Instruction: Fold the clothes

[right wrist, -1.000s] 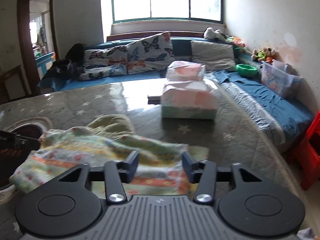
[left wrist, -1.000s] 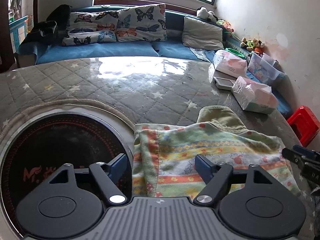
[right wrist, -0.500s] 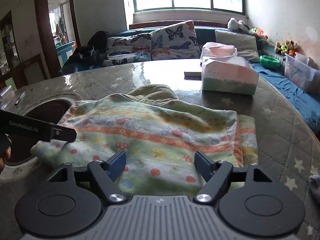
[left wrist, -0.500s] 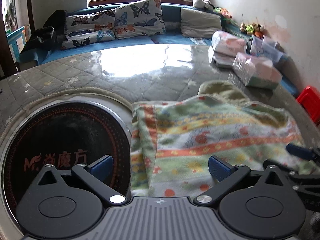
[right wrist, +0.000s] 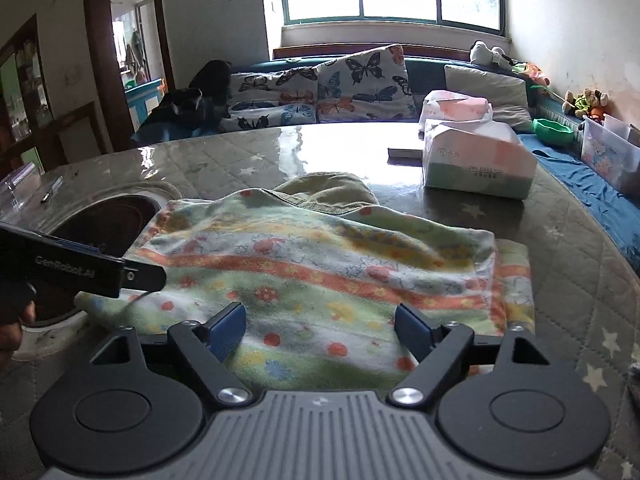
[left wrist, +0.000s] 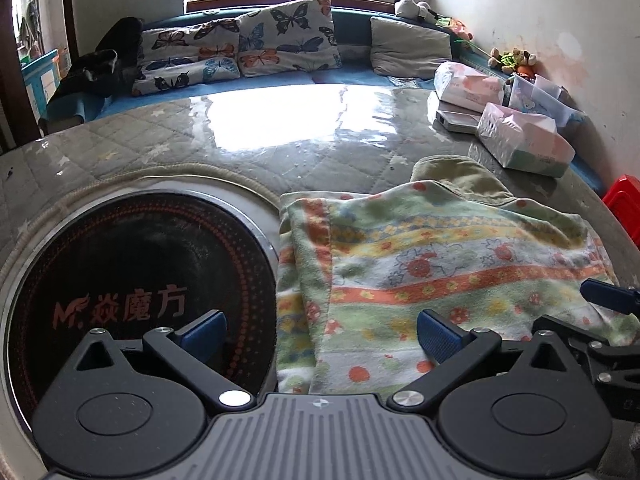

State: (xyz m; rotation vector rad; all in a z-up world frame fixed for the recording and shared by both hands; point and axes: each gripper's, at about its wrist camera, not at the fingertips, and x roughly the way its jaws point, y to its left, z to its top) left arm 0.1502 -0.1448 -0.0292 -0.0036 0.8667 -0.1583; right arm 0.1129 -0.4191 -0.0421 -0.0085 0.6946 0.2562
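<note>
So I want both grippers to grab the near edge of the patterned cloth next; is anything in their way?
Nothing visible. The left gripper and right gripper sit open right over the patterned cloth, with no object between.

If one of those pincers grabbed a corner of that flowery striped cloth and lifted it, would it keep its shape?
Probably not. The striped cloth lies in soft folds and drapes over the olive garment under it, so it would likely hang limp. It looks thin and fleecy, so probably light. Its doubled edge near the round cooktop may fall open.

Two butterfly pillows [left wrist: 240,48], one grey pillow [left wrist: 408,42], two tissue packs [right wrist: 476,156], maybe two garments [left wrist: 440,276].
</note>
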